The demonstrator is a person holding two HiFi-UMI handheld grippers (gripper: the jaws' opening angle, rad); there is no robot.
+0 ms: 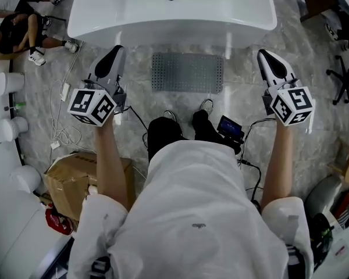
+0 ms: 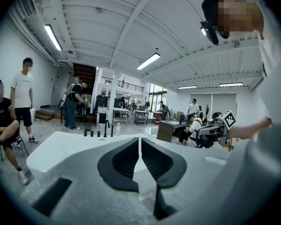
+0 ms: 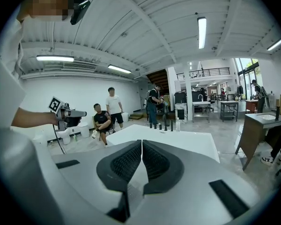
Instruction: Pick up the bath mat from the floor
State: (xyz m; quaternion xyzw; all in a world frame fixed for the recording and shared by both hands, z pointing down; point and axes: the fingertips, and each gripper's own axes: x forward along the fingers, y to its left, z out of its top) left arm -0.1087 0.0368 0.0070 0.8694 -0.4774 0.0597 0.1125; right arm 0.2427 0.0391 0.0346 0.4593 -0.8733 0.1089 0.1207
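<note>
I read no text, labels, brands or numbers anywhere; left cube (image 1: 92,106) and right cube (image 1: 294,104) carry only black-and-white square patterns.

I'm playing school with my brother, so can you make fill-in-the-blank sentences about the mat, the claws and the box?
1. The mat lies on the floor in front of the white ____.
2. The mat's colour is ____.
3. The left claw and the right claw are both ____ and hold nothing.
4. The box stands nearer the ____ claw.
Missing words: tub; grey; shut; left.
</note>
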